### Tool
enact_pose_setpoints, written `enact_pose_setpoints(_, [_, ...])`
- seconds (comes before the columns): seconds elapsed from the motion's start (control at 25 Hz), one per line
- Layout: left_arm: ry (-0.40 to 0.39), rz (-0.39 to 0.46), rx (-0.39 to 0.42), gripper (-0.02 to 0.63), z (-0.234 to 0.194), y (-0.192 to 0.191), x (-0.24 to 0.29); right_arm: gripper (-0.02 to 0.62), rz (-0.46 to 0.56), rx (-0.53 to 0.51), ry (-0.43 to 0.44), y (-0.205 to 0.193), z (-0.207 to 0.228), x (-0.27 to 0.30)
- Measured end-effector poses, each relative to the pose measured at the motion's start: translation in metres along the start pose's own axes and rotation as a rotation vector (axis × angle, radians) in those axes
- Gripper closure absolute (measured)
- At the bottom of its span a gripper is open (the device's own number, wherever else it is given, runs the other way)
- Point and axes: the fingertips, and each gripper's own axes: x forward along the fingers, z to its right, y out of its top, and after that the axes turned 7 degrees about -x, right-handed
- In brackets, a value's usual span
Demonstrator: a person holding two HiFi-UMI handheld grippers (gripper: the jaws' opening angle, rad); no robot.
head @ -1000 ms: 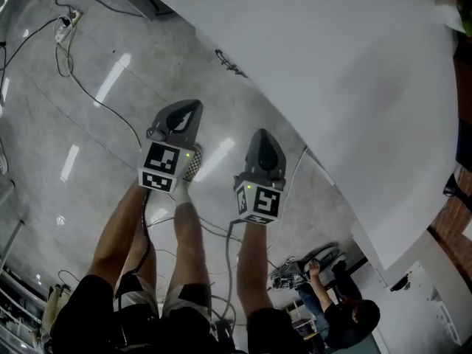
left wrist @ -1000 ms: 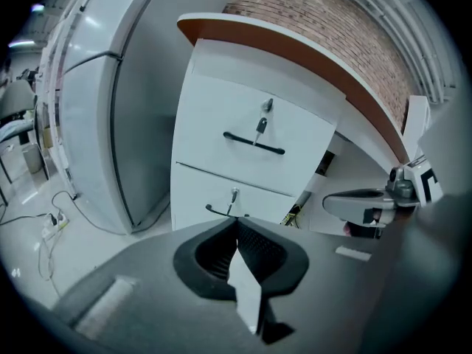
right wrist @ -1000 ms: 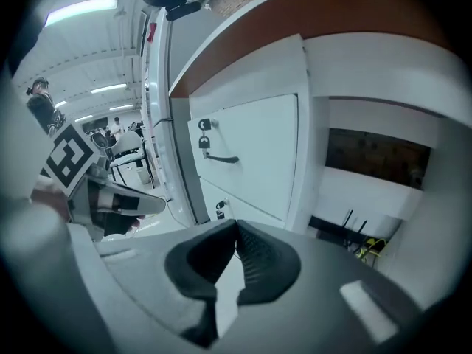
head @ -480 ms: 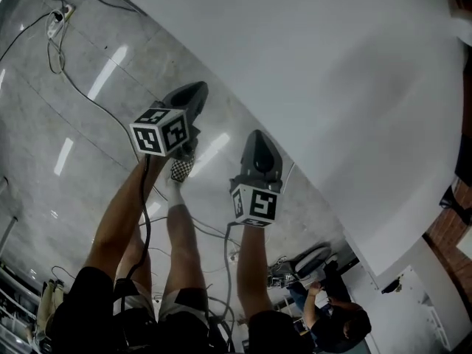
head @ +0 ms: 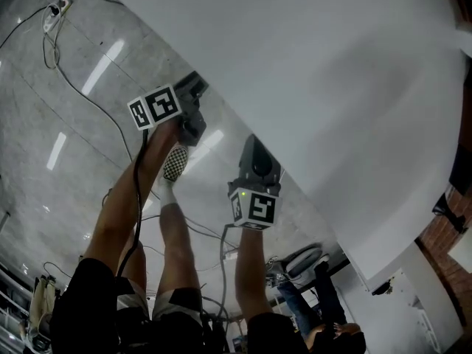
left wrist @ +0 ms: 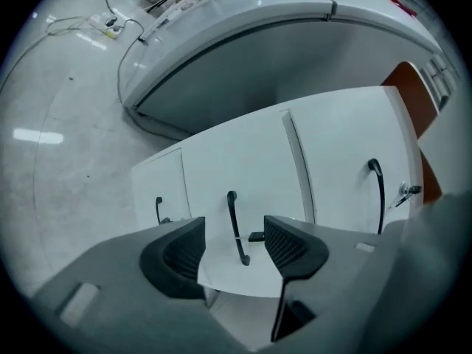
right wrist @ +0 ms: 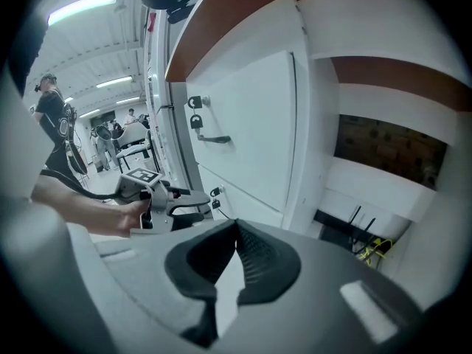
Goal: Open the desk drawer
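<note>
Drawer handle untouched, in sight between just-parted jaws of left gripper; right gripper jaws together.

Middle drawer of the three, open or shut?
Shut: the middle drawer lies flush with the top drawer and bottom drawer; no gap shows.

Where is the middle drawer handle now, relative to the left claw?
In the left gripper view, the middle drawer handle sits low at centre between the jaws of the left claw, which have just been opening and do not press on it.
</note>
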Motion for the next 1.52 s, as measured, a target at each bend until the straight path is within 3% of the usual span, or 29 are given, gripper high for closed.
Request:
enact_pose_setpoints(0.32, [0.004, -0.001, -0.01, 0.338, -0.003, 0.001, 0.025, 0.591, -0.009, 0.001, 0.008, -0.005, 0.004, 0.0])
enact_pose_setpoints(0.44, [0.017, -0.002, -0.023, 0.406, -0.008, 0.001, 0.03, 0.591, -0.014, -0.003, 0.006, -0.006, 0.006, 0.0])
enact_pose_setpoints(0.8, [0.006, -0.01, -0.035, 0.502, -0.01, -0.002, 0.04, 0.591, -0.025, 0.0, -0.012, -0.011, 0.015, -0.003])
enact_pose_setpoints(1.16, [-0.061, -0.012, -0.073, 0.574, -0.005, -0.002, 0.043, 0.591, -0.032, 0.008, -0.036, -0.014, 0.018, -0.004])
enact_pose_setpoints(1.52, [-0.118, -0.018, -0.088, 0.583, -0.003, -0.003, 0.04, 0.591, -0.04, 0.016, -0.059, -0.019, 0.012, -0.011])
